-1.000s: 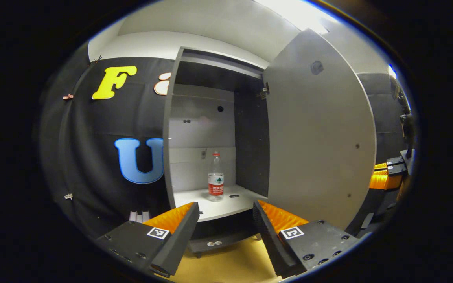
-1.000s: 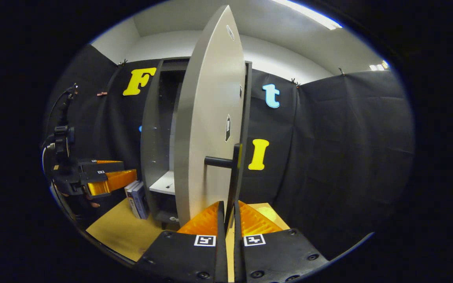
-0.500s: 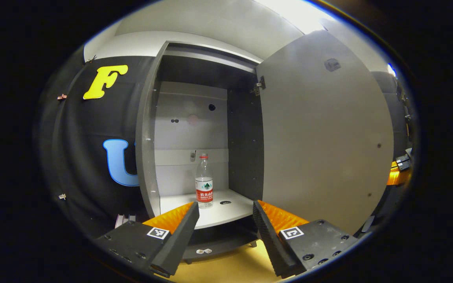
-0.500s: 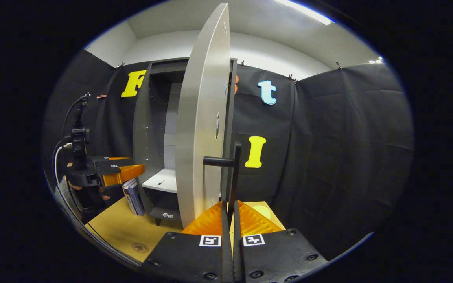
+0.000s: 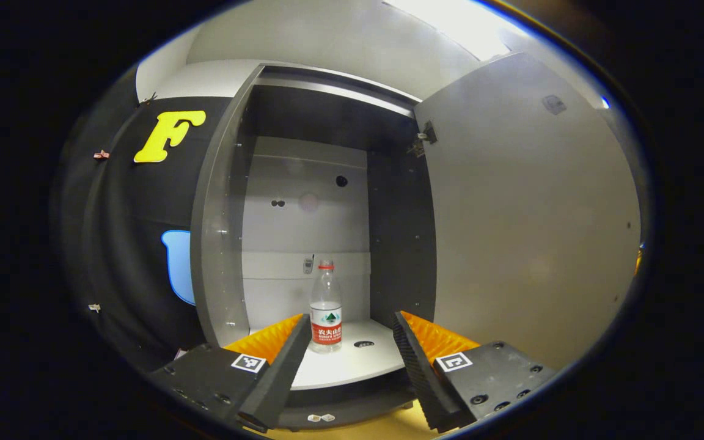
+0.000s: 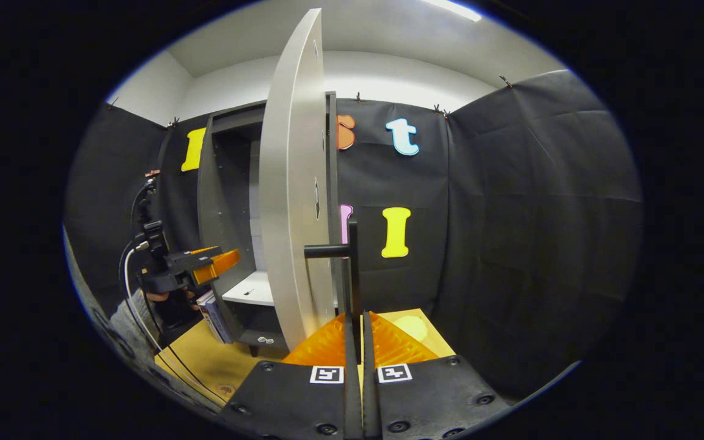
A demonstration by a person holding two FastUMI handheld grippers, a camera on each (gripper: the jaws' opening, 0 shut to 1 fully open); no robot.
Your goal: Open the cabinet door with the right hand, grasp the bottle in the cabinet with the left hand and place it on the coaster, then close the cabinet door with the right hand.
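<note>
The grey cabinet stands open. A clear bottle with a red label and red cap stands upright on its white shelf. My left gripper is open just in front of the shelf edge, the bottle farther in and nearer its left finger. The door is swung far out to the right. In the right gripper view the door is edge-on, and my right gripper is shut on its black handle. The left gripper reaches toward the cabinet opening.
Books lean against the cabinet's left side on the yellow-brown tabletop. A small round mat, perhaps the coaster, lies near the table's front. A hand and grey sleeve hold the left gripper. Black cloth walls surround the booth.
The door has swung wider open with my right gripper still on the handle. My left gripper has moved closer to the cabinet, so the bottle now sits just beyond its fingers.
</note>
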